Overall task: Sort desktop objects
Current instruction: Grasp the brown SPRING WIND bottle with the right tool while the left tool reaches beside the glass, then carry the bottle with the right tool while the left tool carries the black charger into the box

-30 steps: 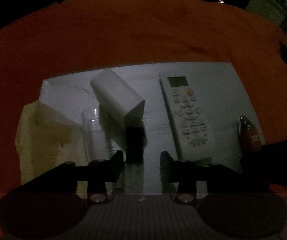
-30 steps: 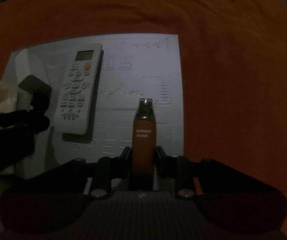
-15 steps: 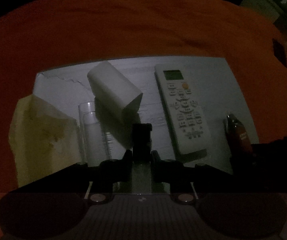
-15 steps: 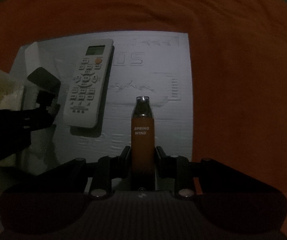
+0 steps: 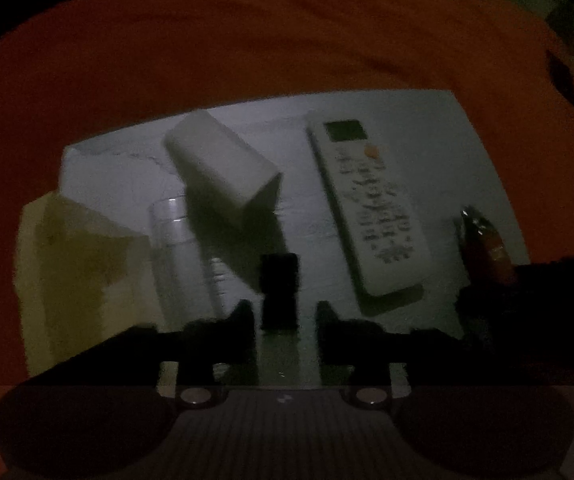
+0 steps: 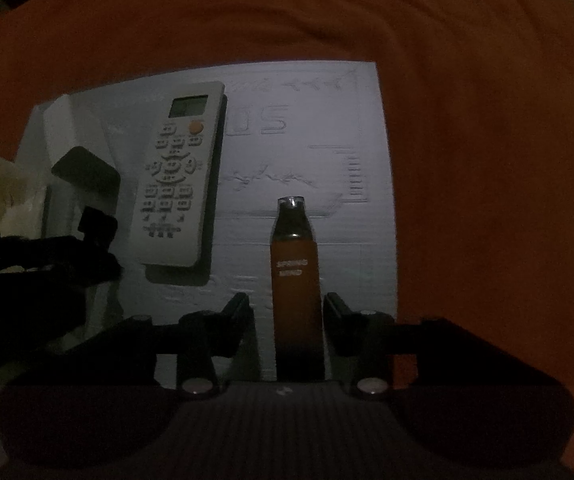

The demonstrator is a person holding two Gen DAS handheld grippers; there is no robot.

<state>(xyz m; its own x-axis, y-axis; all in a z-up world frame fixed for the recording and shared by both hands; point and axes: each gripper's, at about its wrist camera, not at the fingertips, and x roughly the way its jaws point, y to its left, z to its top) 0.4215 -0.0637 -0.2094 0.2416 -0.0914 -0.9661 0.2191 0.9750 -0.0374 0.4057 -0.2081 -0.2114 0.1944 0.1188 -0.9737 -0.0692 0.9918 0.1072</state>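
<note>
A white foam board point(image 5: 427, 148) lies on an orange cloth. On it are a white remote point(image 5: 367, 204), a white box point(image 5: 223, 164), a clear glass point(image 5: 183, 256) and a small black object point(image 5: 279, 292). My left gripper point(image 5: 285, 320) is open, its fingers on either side of the black object with gaps. My right gripper point(image 6: 285, 316) is open around an orange "SPRING WIND" bottle point(image 6: 295, 280), with a gap on each side. The remote point(image 6: 179, 176) also shows in the right wrist view.
A crumpled yellowish paper point(image 5: 71, 272) lies at the board's left edge. The orange cloth point(image 5: 247, 40) surrounds the board point(image 6: 327, 120). The left gripper shows dark at the left of the right wrist view point(image 6: 27, 248). The scene is dim.
My left gripper closed on the black object half a second ago and has now opened. My right gripper, shut on the orange bottle before, has opened. Both views moved slightly closer.
</note>
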